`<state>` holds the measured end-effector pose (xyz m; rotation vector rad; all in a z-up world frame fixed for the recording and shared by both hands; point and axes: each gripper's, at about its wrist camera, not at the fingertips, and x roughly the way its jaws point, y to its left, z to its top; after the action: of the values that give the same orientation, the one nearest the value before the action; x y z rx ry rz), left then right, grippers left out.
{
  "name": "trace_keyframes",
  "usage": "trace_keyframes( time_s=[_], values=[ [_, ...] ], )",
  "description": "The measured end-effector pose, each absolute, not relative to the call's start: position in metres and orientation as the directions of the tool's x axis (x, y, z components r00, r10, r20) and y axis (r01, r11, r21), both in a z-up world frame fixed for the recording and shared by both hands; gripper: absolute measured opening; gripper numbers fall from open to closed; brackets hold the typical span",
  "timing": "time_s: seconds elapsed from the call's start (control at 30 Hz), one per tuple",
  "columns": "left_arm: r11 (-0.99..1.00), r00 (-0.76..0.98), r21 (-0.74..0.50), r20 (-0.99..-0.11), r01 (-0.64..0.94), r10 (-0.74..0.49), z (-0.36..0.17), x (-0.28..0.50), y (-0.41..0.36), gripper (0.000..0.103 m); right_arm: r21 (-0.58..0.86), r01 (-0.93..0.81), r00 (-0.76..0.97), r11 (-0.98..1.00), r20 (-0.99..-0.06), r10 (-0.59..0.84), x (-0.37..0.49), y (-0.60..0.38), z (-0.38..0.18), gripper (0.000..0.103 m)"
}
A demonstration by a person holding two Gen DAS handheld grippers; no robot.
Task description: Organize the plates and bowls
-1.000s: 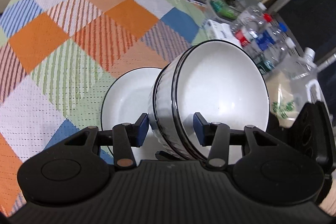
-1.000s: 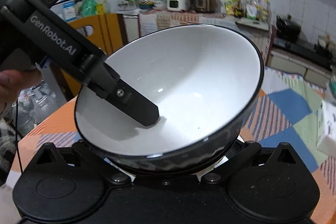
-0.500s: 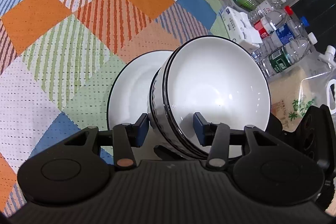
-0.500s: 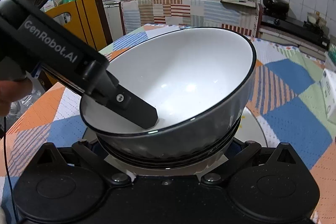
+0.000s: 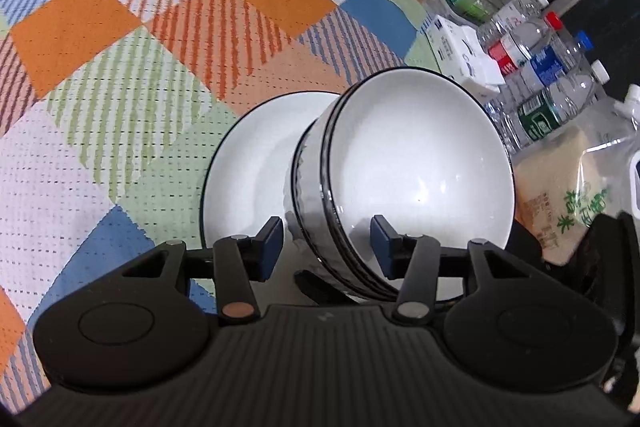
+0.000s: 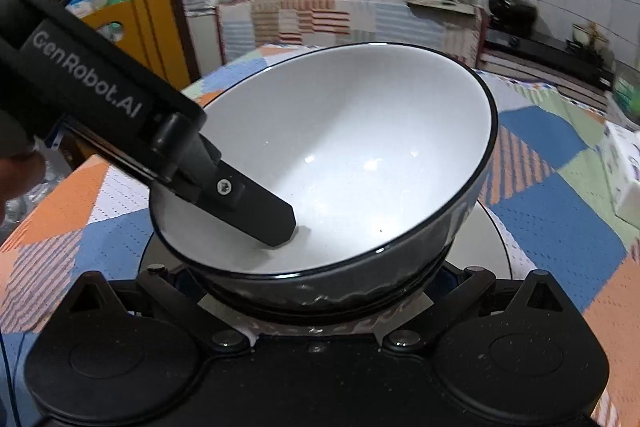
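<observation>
Across the near table, seen from the left wrist, a woven tablecloth (image 5: 120,75) is showing orange, blue, green and white squares, some of them striped. Right of centre a round, glossy white plate (image 5: 248,171) with a thin black rim is lying flat. A stack of bowls (image 5: 420,163), white inside, dark-rimmed and ribbed outside, is tilting over the plate's right part.

The left gripper (image 5: 328,247) is straddling the stack's near wall, one blue pad outside and one inside. Its jaws have just been opening, and the pads are standing slightly off the wall.

Farther right, a white box (image 5: 464,55) with blue print too small to read is lying at the table's edge. Clear plastic bottles (image 5: 536,75) are wearing red, blue and green labels, also illegible. A translucent bag (image 5: 568,203) is carrying green characters.

From the right wrist, a person's hand (image 6: 16,167) is showing at far left. The left gripper's black finger, lettered "GenRobot.AI", is reaching into the top bowl. The right gripper (image 6: 316,279) is reaching under the stack with its fingertips hidden, so whether they are spread or pinching cannot be told.
</observation>
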<state>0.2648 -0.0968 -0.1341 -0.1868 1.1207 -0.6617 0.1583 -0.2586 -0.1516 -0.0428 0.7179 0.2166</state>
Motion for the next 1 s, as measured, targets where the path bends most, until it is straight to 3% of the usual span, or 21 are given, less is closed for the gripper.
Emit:
trace_keyframes(
  time_s=[0.1, 0.37, 0.47, 0.77, 1.0],
  values=[
    [0.823, 0.330, -0.401, -0.775, 0.402, -0.539, -0.131, 0.256, -0.098, 0.059, -0.028, -0.172, 0.731, 0.985, -0.673, 0.109, 0.151, -0.252, -0.150, 0.103],
    [0.837, 0.429, -0.327, -0.742, 0.439, -0.515, -0.102, 0.225, -0.093, 0.066, 0.016, -0.136, 0.762, 0.991, -0.637, 0.115, 0.108, -0.258, -0.133, 0.103],
    [0.812, 0.466, -0.343, -0.685, 0.471, -0.560, -0.087, 0.208, -0.085, 0.071, 0.000, -0.123, 0.780, 0.992, -0.618, 0.097, 0.094, -0.260, -0.125, 0.103],
    [0.843, 0.549, -0.307, -0.651, 0.441, -0.524, -0.046, 0.171, -0.059, 0.072, 0.086, -0.056, 0.804, 0.995, -0.587, 0.096, 0.074, -0.278, -0.097, 0.102],
    [0.874, 0.605, -0.254, -0.640, 0.414, -0.473, -0.019, 0.135, -0.043, 0.077, 0.044, -0.027, 0.838, 0.999, -0.543, 0.047, 0.051, -0.280, -0.057, 0.102]
  ],
)
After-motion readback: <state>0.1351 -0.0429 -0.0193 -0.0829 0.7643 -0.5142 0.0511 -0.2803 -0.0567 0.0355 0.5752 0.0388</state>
